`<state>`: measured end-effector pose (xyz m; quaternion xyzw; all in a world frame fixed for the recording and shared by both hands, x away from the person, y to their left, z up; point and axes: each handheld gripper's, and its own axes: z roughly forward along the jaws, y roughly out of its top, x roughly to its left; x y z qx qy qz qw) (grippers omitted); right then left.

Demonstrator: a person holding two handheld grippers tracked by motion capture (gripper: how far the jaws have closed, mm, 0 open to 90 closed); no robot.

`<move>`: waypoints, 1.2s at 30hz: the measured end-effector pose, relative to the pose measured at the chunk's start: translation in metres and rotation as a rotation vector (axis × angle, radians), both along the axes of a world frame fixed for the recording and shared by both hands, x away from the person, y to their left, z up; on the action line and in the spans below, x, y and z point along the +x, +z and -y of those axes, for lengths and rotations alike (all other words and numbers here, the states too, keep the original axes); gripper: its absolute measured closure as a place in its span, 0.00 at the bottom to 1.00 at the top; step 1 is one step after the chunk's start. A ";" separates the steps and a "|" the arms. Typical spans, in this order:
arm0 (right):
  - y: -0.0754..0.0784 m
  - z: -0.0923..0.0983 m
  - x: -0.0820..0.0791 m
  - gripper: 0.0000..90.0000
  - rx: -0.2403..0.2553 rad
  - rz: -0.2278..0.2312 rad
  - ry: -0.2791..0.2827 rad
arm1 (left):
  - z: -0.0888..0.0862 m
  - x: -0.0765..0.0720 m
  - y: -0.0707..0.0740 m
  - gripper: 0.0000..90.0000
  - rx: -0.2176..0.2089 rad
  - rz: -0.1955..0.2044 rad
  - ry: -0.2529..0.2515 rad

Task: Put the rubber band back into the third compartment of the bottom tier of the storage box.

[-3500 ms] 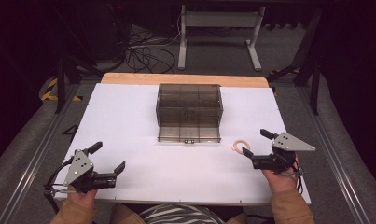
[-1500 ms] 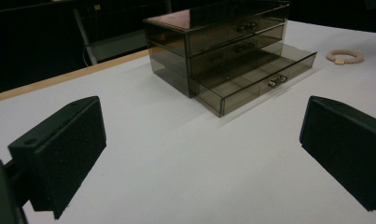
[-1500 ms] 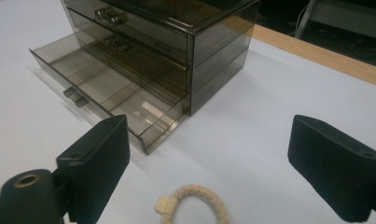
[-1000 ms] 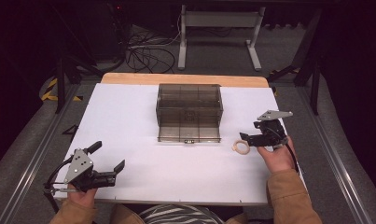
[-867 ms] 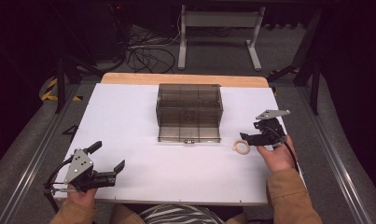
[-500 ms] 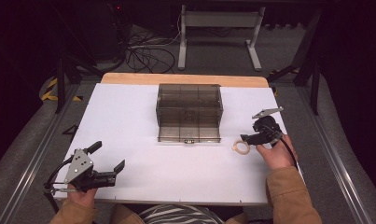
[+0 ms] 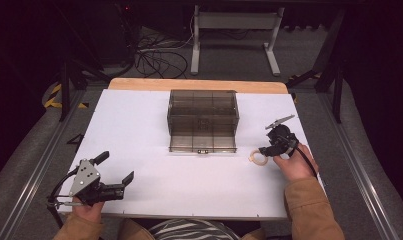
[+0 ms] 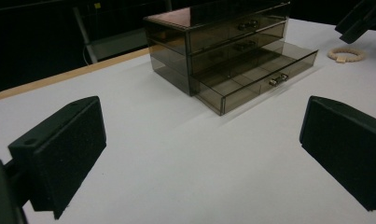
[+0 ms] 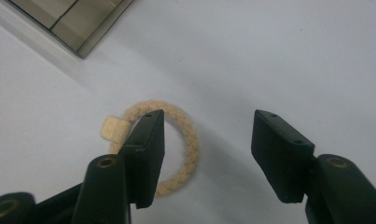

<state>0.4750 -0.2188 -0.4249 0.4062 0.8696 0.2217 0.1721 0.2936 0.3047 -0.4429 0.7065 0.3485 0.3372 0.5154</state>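
A beige braided ring with a small tag lies flat on the white table, right of a smoky clear drawer box. My right gripper points down over the ring. In the right gripper view one jaw stands inside the ring and the other outside it, so the ring's right arc lies between them. The jaws have just been closing, but a wide gap remains and the pads do not press on the cord. My left gripper rests open and empty near the table's front left.
The drawer box has three drawers, the bottom drawer pulled out towards me with nothing seen in it. Its front corner lies just beyond the ring. A wooden strip edges the far side.
The right gripper has moved forward and left from the table's right edge, tipped down over the ring, and its jaws have narrowed around the ring's arc. The left gripper has stayed still.
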 end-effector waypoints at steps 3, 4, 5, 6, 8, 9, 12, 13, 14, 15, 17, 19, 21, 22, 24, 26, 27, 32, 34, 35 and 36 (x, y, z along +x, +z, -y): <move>-0.002 -0.002 0.001 0.55 -0.014 -0.018 0.003 | 0.000 0.000 0.000 0.01 0.002 0.000 -0.001; -0.003 -0.002 0.002 0.56 -0.017 -0.022 0.005 | 0.000 0.000 0.000 0.01 0.003 0.000 -0.001; -0.004 -0.003 0.002 0.60 -0.027 -0.032 0.009 | 0.000 0.000 0.000 0.01 0.003 0.000 -0.001; -0.004 -0.003 0.002 0.60 -0.027 -0.032 0.009 | 0.000 0.000 0.000 0.01 0.002 0.000 -0.001; -0.006 -0.003 0.003 0.63 -0.036 -0.044 0.011 | 0.000 0.000 0.000 0.01 0.003 0.000 -0.001; -0.006 -0.004 0.003 0.65 -0.038 -0.048 0.010 | 0.000 0.000 0.000 0.01 0.003 0.000 0.000; -0.009 -0.004 0.005 0.70 -0.044 -0.068 0.015 | 0.000 0.000 0.000 0.01 0.003 0.000 0.000; -0.009 -0.004 0.005 0.70 -0.044 -0.068 0.015 | 0.000 0.000 0.000 0.01 0.002 0.000 0.001; -0.010 -0.004 0.006 0.71 -0.043 -0.074 0.014 | 0.000 0.000 0.000 0.01 0.003 -0.001 0.000; -0.010 -0.004 0.006 0.72 -0.044 -0.079 0.014 | 0.000 0.000 0.000 0.01 0.002 -0.001 0.002; -0.012 -0.004 0.007 0.78 -0.043 -0.089 0.014 | 0.000 0.000 0.000 0.01 0.002 -0.001 0.002; -0.013 -0.005 0.007 0.83 -0.043 -0.103 0.018 | 0.000 0.000 0.000 0.01 0.002 0.000 0.003; -0.014 -0.005 0.008 0.88 -0.049 -0.112 0.019 | 0.000 0.000 0.000 0.01 0.002 0.000 0.001; -0.014 -0.006 0.008 0.89 -0.044 -0.118 0.020 | 0.000 0.000 0.000 0.01 0.003 0.001 0.000; -0.014 -0.006 0.008 0.93 -0.041 -0.122 0.015 | 0.000 0.000 0.000 0.01 0.002 0.001 0.001; -0.015 -0.006 0.008 0.93 -0.039 -0.123 0.011 | 0.000 0.000 0.000 0.01 0.001 0.000 0.002; -0.015 -0.006 0.008 0.93 -0.037 -0.122 0.007 | 0.000 0.000 0.000 0.01 0.001 0.001 0.002; -0.015 -0.006 0.008 0.94 -0.034 -0.120 0.002 | 0.000 0.000 0.000 0.01 0.002 0.000 0.000; -0.015 -0.006 0.008 0.94 -0.033 -0.120 0.001 | 0.000 0.000 0.000 0.01 0.000 0.001 0.001; -0.015 -0.006 0.008 0.94 -0.032 -0.119 0.001 | 0.000 0.000 0.000 0.01 0.000 0.001 0.001; -0.015 -0.006 0.008 0.94 -0.032 -0.119 0.001 | 0.000 0.000 0.000 0.01 0.001 0.001 0.001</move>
